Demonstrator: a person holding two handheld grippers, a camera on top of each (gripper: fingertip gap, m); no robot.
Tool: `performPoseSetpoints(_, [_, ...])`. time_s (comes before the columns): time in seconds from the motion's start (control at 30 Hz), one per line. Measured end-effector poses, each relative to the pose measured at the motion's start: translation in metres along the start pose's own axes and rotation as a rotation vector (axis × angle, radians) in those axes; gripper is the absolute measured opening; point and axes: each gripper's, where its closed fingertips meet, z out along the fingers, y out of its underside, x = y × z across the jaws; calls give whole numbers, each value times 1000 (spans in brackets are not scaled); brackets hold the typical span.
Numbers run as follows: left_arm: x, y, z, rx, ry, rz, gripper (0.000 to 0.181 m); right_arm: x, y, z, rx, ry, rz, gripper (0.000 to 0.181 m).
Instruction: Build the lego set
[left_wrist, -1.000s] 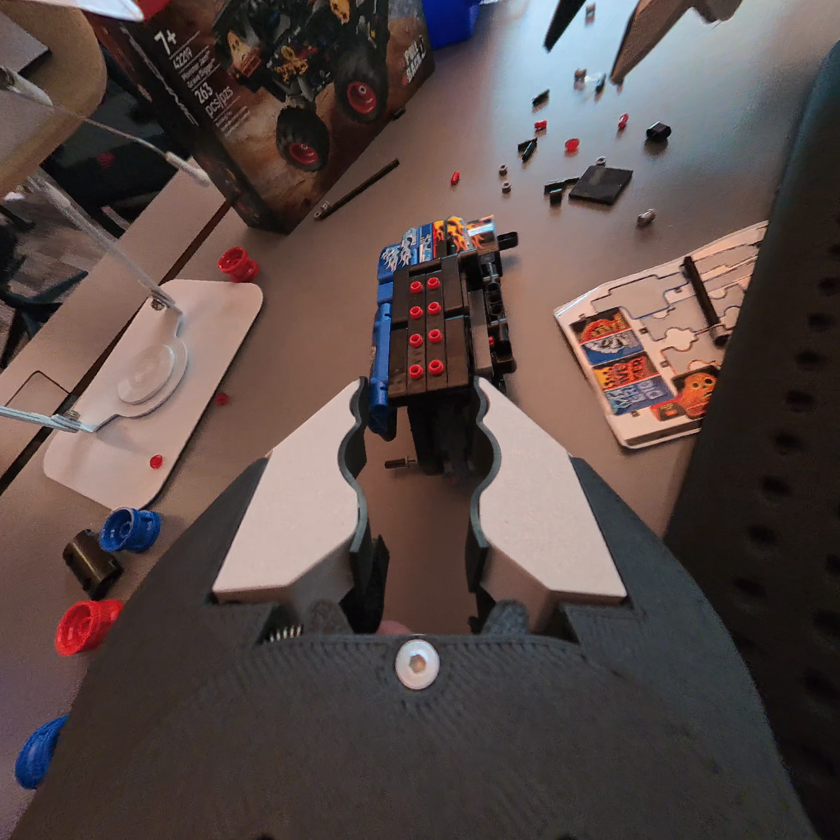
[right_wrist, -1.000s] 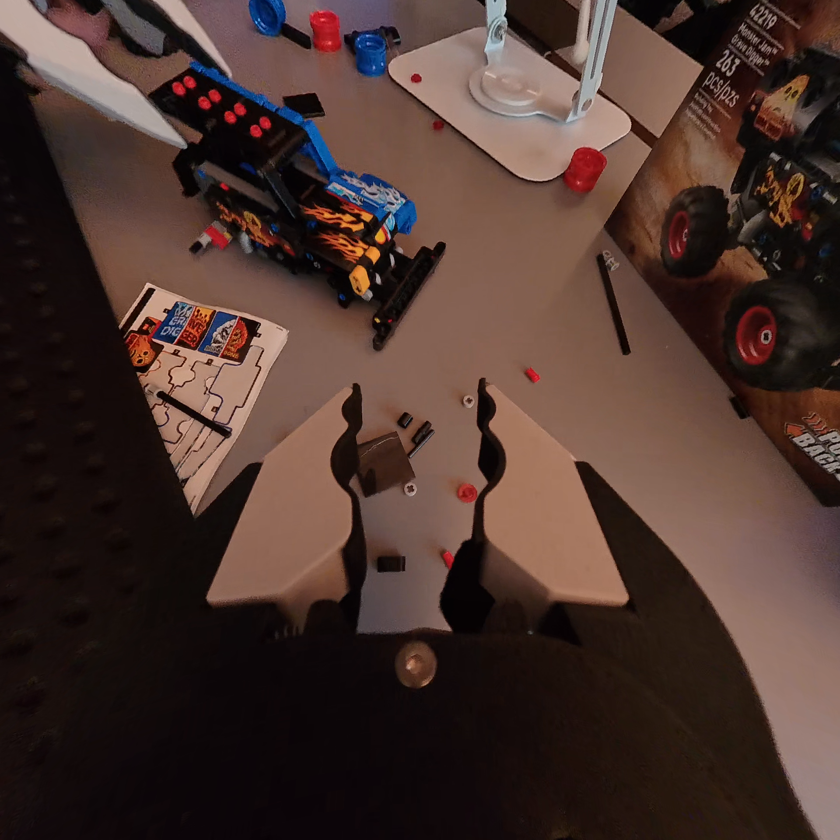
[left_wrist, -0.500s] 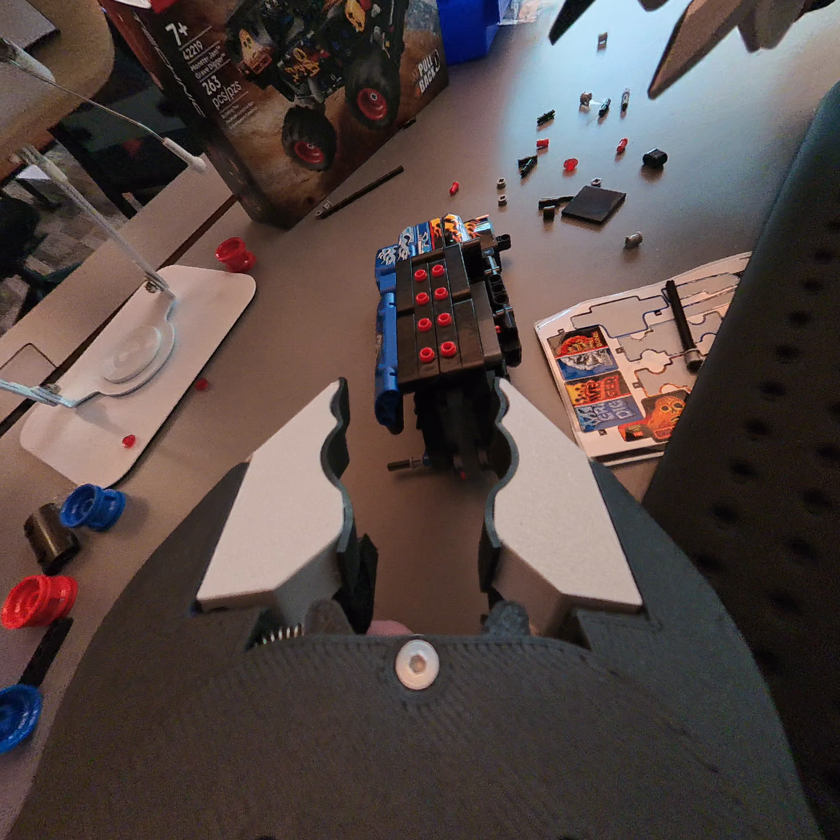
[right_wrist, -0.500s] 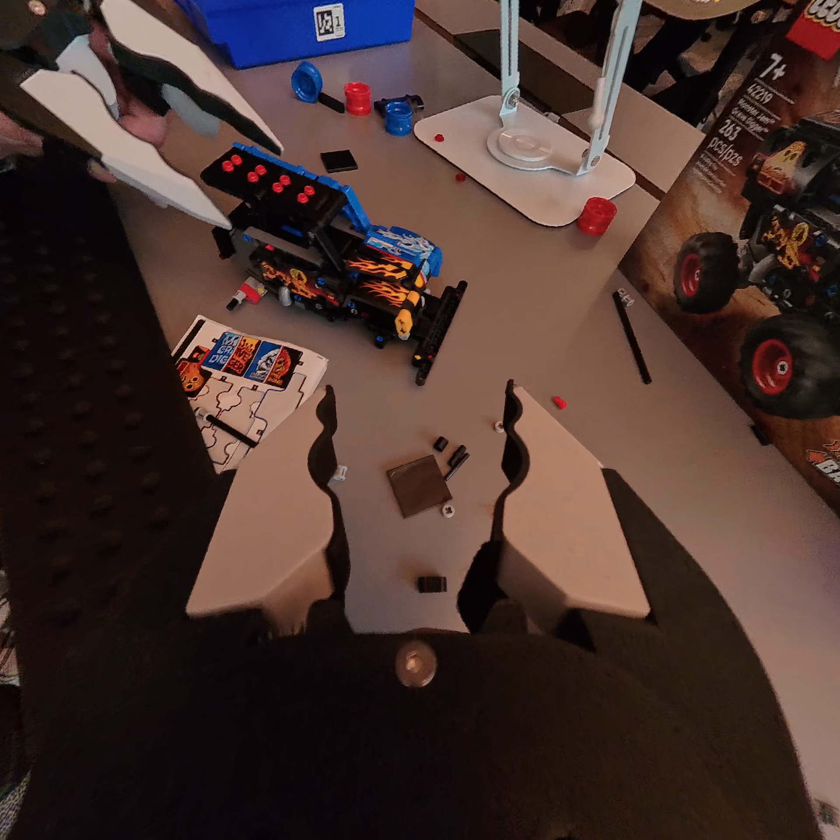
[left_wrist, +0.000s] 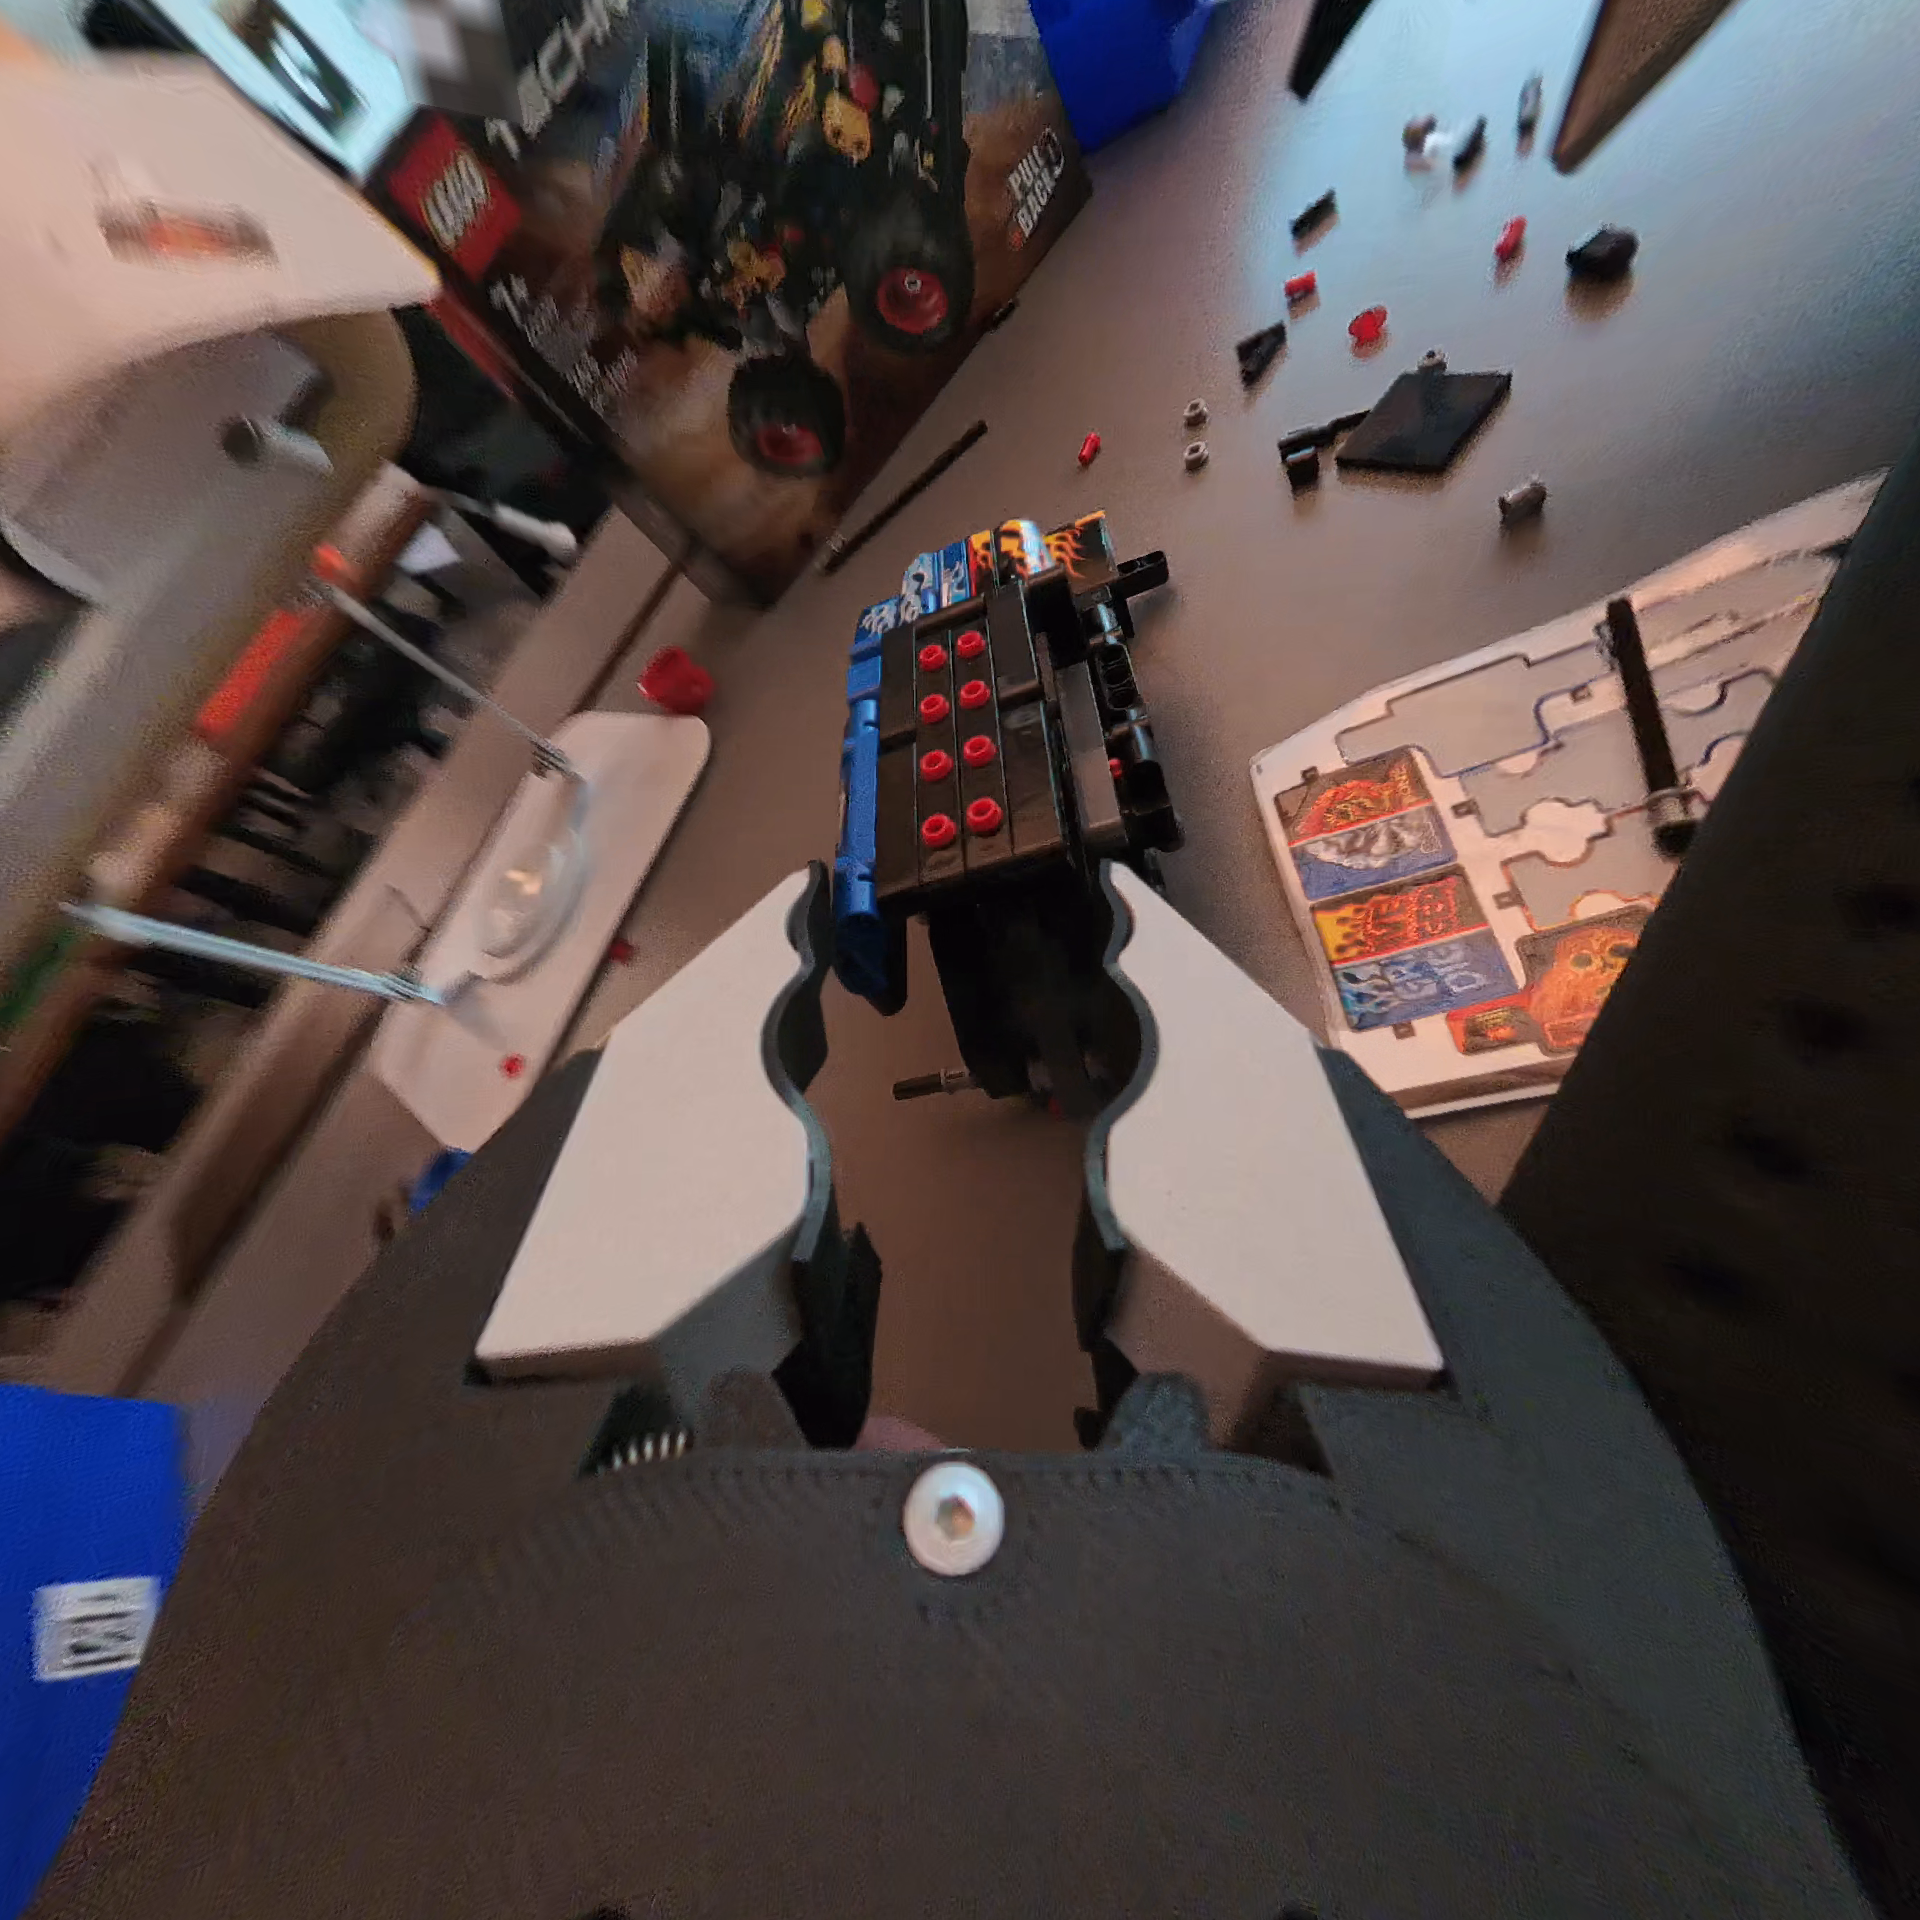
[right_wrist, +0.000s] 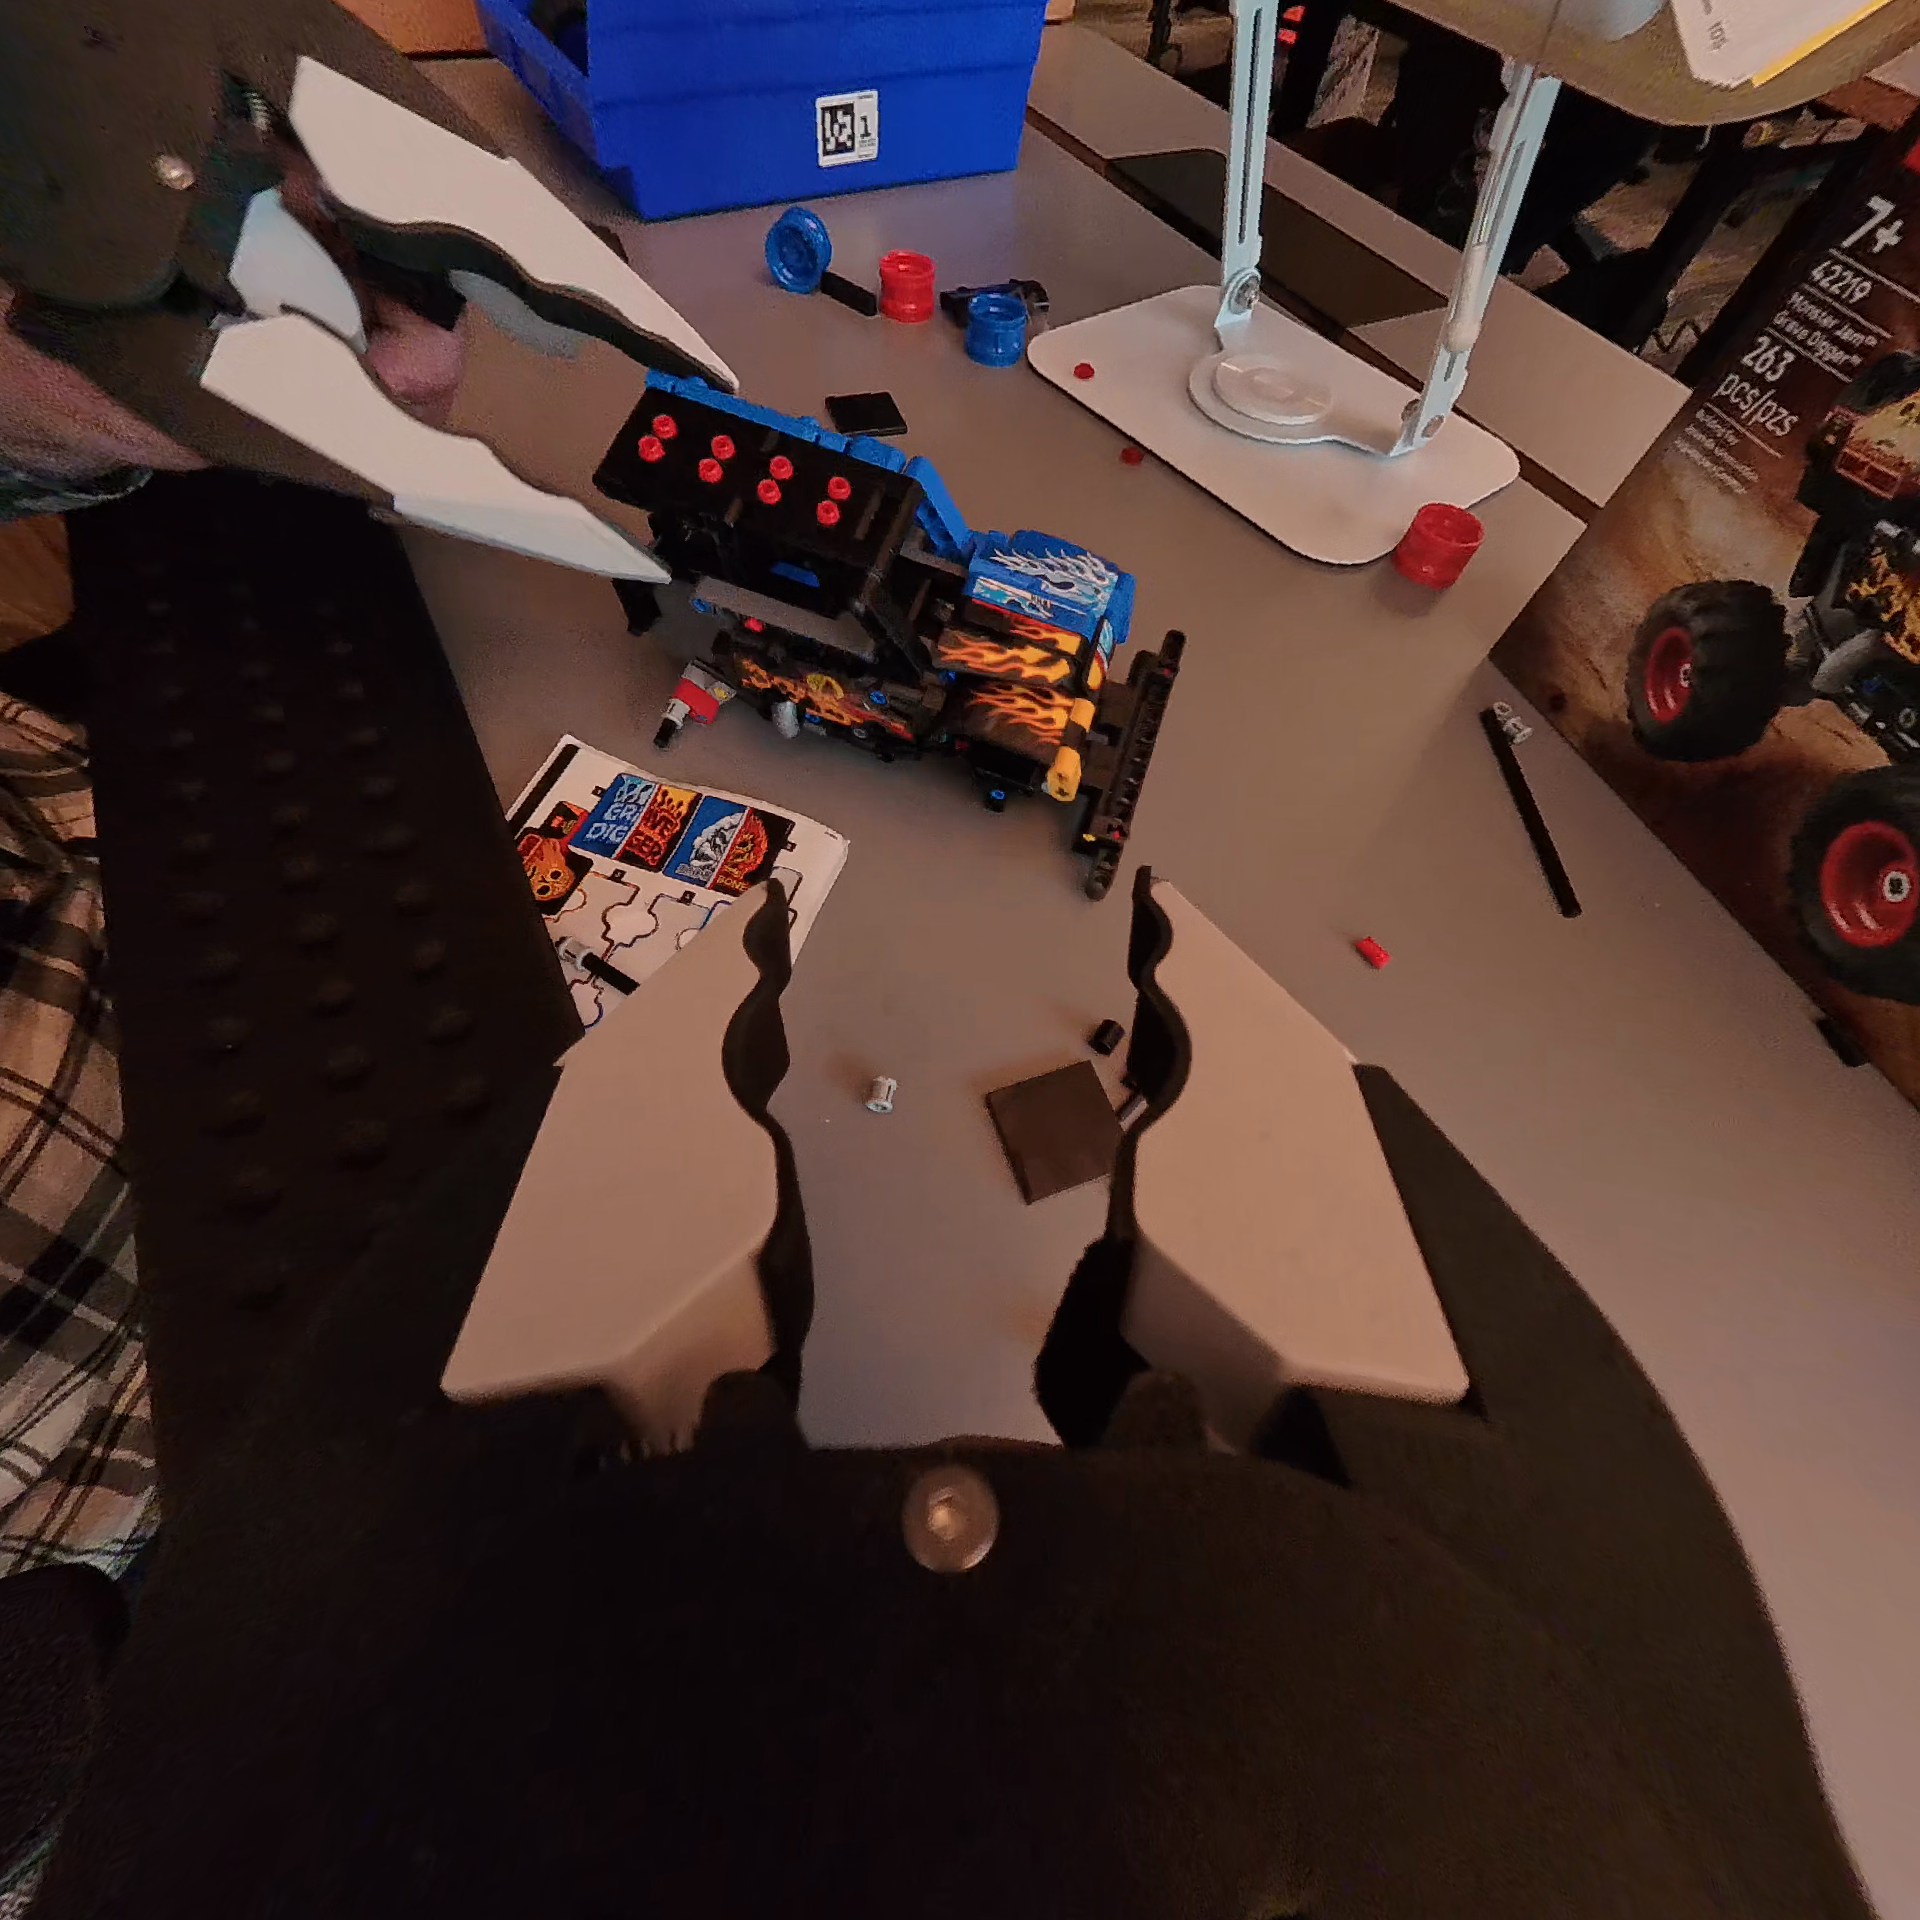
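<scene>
Right wrist view — blue bin (right_wrist: 790, 114) contents unclear | right tool (right_wrist: 951, 904) apart | left tool (right_wrist: 696, 468) apart, flanking truck (right_wrist: 883, 613)

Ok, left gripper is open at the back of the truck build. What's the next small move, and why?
Probably close the left gripper gently on the rear of the truck build to steady it. Its open fingers already flank the black tail end, and the right gripper hovers open and empty over the loose dark flat tile.
</scene>
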Motion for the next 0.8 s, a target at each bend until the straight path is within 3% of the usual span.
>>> performPoseSetpoints(0.17, [12,-12,-3,19,-88,162,48,-5,4,6,-5,-8,-1,63])
performPoseSetpoints(0.27, [12,-11,-4,17,-91,164,49,-5,0,5,17,-3,-8,64])
performPoseSetpoints(0.37, [4,-3,-4,-2,-23,53,48,-3,-1,2,18,6,-7,63])
performPoseSetpoints(0.53, [-37,17,-9,-43,128,-144,48,-4,-4,-3,20,9,-17,62])
performPoseSetpoints(0.67, [-91,32,-12,-53,107,-135,48,-9,-7,-3,38,-10,-12,63])
performPoseSetpoints(0.8, [-111,61,-7,-116,208,-162,48,-15,-3,-1,17,-36,-16,68])
